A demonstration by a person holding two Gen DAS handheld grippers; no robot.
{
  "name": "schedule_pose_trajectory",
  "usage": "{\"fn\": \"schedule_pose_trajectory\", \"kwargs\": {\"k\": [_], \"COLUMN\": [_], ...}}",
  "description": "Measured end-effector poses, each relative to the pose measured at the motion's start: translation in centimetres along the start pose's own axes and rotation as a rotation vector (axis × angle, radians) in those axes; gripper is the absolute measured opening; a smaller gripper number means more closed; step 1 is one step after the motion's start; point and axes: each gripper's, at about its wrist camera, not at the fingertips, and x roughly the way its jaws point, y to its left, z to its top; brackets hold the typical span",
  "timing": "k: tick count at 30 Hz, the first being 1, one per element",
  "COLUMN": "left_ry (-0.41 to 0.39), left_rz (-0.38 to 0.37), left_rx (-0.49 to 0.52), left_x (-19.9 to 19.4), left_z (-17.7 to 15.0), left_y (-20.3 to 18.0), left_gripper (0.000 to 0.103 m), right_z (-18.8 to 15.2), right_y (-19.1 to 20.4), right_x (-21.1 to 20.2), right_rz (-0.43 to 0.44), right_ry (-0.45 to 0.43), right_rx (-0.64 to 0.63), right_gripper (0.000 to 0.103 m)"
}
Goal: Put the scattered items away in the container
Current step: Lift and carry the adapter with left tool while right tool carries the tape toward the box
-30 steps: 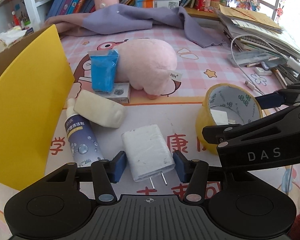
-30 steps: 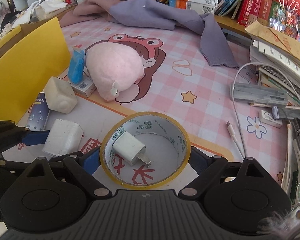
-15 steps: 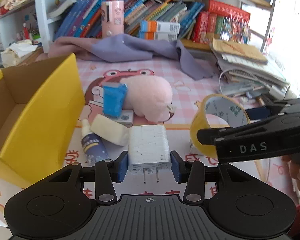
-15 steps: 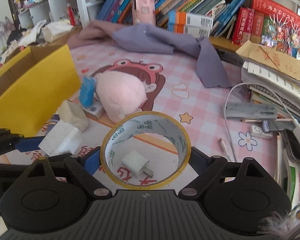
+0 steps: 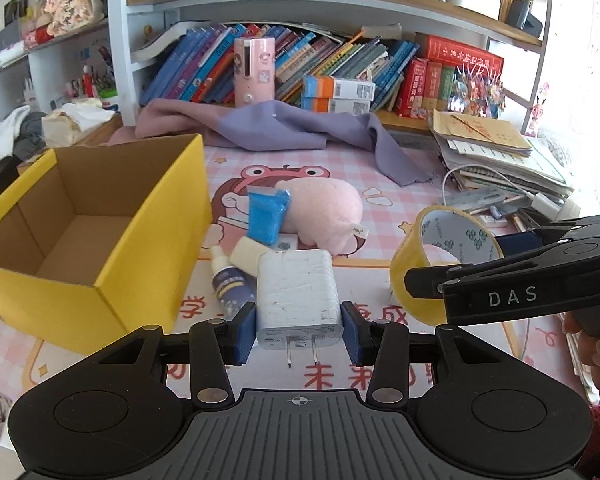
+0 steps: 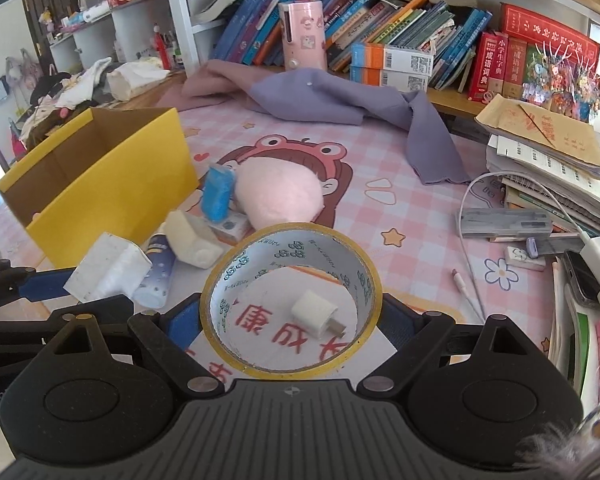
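Since the earlier frame, both claws have been raised off the surface [image 5: 380, 200] with their loads, and more of the yellow box [image 5: 100, 248] is seen. The white charger [image 5: 298, 296] is clamped between the blue pads of the left claw [image 5: 299, 330], lifted clear, its long axis running away from the camera and its two prongs pointed back toward it. The yellow tape roll [image 6: 291, 306] is gripped across its width by the right claw [image 6: 290, 320], its opening faced up toward the camera. A small white plug [image 6: 316, 314] is seen through the ring, lying on the surface. The box stands open at the left.
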Motion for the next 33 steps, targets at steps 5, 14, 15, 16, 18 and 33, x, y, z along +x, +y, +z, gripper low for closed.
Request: {"fn": "schedule_pose_trajectory", "kwargs": {"k": [5, 14, 15, 16, 18, 33], "left_ry": [-0.027, -0.089, -0.095, -0.099, -0.103, -0.112], "left_rz": [-0.020, -0.076, -0.080, -0.083, -0.086, -0.136], "left_rx": [0.007, 0.125, 0.143, 0.154, 0.163, 0.202], "left_x": [-1.4, -4.7, -5.3, -5.9, -7.1, -11.4], "left_z": [-0.5, -1.8, -2.1, -2.3, -2.7, -5.6], "left_y": [0.7, 3.0, 3.7, 4.4, 6.0, 16.1], "left_gripper": [0.043, 0.043, 0.043, 0.043, 0.043, 0.043], "right_z": [-0.5, -1.5, -1.7, -1.9, -2.1, -4.7], "right_y": [1.4, 5.1, 5.7, 6.4, 8.0, 21.6], "right_x": [-1.0, -3.1, -3.2, -3.3, -3.6, -4.2], "right_rz": [-0.020, -0.081, -0.084, -0.088, -0.092, -0.111], "right_ry": [-0.017, -0.037, -0.036, -0.032, -0.027, -0.052], "right_rx": [-0.008, 0.067, 0.087, 0.109, 0.139, 0.137], "right_gripper": [0.090, 0.090, 0.090, 0.090, 0.090, 0.090]}}
